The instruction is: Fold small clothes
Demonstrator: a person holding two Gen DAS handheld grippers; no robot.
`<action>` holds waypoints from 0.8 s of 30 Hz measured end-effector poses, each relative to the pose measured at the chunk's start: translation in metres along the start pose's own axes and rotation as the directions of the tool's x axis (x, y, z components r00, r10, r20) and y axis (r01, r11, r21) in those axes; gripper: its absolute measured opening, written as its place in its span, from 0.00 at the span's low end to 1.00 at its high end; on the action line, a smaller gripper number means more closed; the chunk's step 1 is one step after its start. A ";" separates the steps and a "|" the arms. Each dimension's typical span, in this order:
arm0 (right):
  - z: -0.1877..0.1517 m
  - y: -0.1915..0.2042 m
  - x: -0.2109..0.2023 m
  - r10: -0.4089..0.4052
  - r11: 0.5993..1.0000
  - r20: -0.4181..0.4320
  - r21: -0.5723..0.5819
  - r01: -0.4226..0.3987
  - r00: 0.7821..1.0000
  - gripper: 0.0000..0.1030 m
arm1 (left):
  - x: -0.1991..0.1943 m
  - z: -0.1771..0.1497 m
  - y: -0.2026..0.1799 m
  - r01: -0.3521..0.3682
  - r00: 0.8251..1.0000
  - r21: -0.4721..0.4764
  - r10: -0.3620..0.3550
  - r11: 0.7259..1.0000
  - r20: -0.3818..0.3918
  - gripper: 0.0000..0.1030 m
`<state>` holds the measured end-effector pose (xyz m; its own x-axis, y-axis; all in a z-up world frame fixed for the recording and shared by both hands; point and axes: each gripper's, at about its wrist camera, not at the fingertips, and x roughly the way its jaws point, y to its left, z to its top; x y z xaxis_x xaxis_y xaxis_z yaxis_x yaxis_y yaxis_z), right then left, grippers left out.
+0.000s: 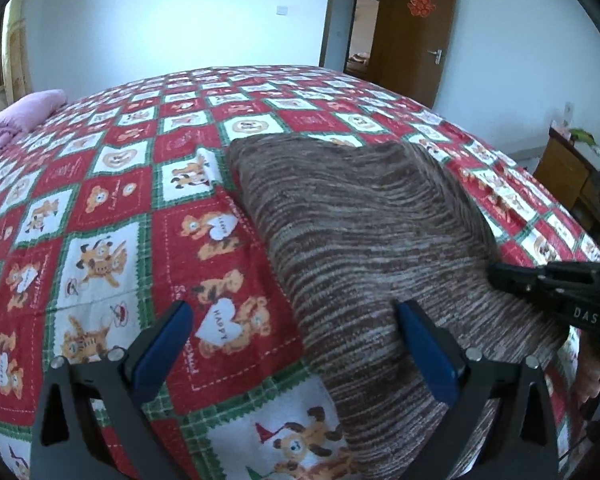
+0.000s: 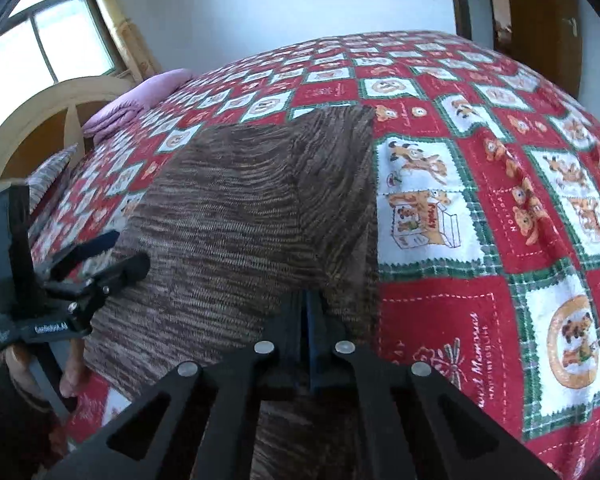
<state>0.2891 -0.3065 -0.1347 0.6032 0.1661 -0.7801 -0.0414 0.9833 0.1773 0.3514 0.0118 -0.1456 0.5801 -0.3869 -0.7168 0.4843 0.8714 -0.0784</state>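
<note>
Brown striped knit garment (image 1: 360,240) lies spread on a bed (image 1: 112,216) covered in a red, white and green teddy-bear quilt, flat so it can be folded. The right claw (image 2: 309,300) is clamped tight on the garment's near edge, seemingly to lift it over. The left claw (image 1: 296,320) hovers wide apart at the garment's left edge, gripping nothing yet.

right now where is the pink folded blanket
The pink folded blanket lies at the far left end of the bed, beside the wooden headboard, well beyond the brown striped garment.
</note>
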 end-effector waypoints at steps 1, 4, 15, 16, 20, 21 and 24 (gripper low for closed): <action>0.002 0.005 0.001 -0.021 1.000 -0.007 -0.021 0.021 1.000 0.00 | 0.001 0.000 0.000 -0.004 1.000 0.001 0.004 1.000 -0.004 1.00; 0.017 0.012 0.000 -0.049 0.998 -0.021 -0.048 0.048 0.999 0.04 | 0.002 0.001 0.003 -0.002 1.000 -0.012 0.002 1.000 -0.013 1.00; 0.089 0.053 0.031 -0.154 0.966 0.030 -0.206 0.157 0.988 0.63 | 0.005 0.000 0.003 0.005 1.000 -0.015 -0.005 1.000 -0.027 1.00; 0.091 0.053 0.043 -0.187 0.957 0.010 -0.222 0.184 0.982 0.56 | 0.005 0.000 0.003 0.007 1.000 -0.017 -0.008 1.000 -0.028 1.00; 0.091 0.029 0.069 -0.211 0.965 -0.045 -0.167 0.201 0.976 0.45 | 0.008 0.001 0.003 0.016 0.999 -0.016 -0.017 1.000 -0.038 1.00; 0.090 0.021 0.068 -0.193 0.973 -0.038 -0.133 0.186 0.980 0.45 | 0.008 0.001 0.002 0.018 0.999 -0.015 -0.019 1.000 -0.039 1.00; 0.084 0.012 0.064 -0.180 0.978 -0.021 -0.110 0.177 0.983 0.45 | 0.007 0.000 0.000 0.017 0.999 -0.003 -0.017 1.000 -0.035 1.00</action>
<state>0.3944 -0.2906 -0.1318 0.5839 -0.0120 -0.8117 -0.0216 0.9993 -0.0303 0.3557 0.0085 -0.1505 0.5485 -0.3909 -0.7391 0.4921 0.8656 -0.0926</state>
